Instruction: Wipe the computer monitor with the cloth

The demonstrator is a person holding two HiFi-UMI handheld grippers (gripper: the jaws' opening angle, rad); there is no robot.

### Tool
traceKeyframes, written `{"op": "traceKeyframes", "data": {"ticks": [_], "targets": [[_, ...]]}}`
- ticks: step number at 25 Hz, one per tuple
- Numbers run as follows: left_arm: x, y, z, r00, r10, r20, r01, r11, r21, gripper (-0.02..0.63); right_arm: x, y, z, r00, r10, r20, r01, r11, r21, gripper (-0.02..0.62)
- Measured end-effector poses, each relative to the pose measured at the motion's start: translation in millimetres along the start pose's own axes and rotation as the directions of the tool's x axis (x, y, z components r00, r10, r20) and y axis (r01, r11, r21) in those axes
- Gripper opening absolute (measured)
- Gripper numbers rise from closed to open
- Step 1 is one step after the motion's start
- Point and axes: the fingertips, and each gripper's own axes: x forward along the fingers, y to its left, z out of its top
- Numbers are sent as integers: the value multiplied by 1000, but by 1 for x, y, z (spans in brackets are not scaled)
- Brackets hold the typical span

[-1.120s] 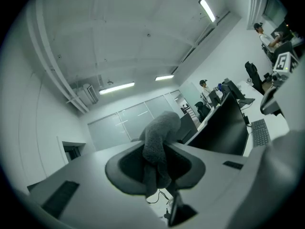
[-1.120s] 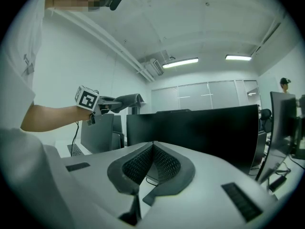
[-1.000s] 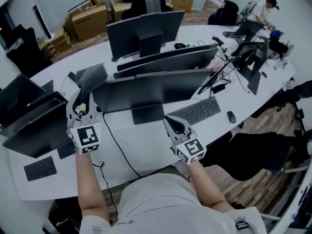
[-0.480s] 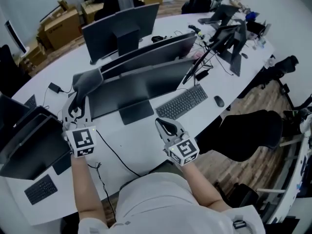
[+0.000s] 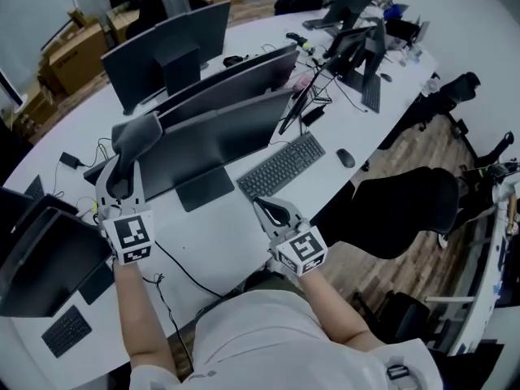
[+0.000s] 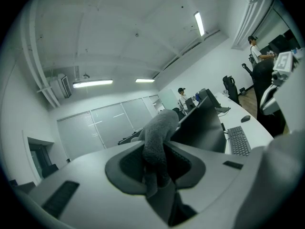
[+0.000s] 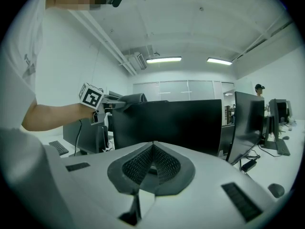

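Note:
The black monitor [image 5: 219, 140] stands on the white desk in front of me, screen facing me; it fills the middle of the right gripper view as the monitor [image 7: 167, 123]. A grey cloth [image 5: 136, 135] is pinched in my left gripper [image 5: 119, 177], and its free end drapes over the monitor's top left corner. The left gripper view shows the cloth [image 6: 156, 137] held between the shut jaws. My right gripper [image 5: 276, 210] hovers low over the desk in front of the monitor stand, shut with nothing in it.
A keyboard [image 5: 280, 166] and mouse [image 5: 345, 158] lie right of the monitor stand. More monitors [image 5: 166, 45] stand behind. A black cable [image 5: 183, 266] crosses the desk [image 5: 219, 234]. A black office chair [image 5: 398, 210] sits at right. People work at the far desks.
The head view has swung, so the desk slides up and left in frame. Both grippers keep their places by the monitor; the cloth stays on its top left corner.

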Motion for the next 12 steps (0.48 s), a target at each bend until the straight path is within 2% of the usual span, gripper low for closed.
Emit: {"op": "traceKeyframes", "data": {"ticks": [12], "targets": [[31,-46,30,1000,-3,-29,2,1000,-17,94,-30,-67,-11,1000,-5,-6,5,999,31,8]]}}
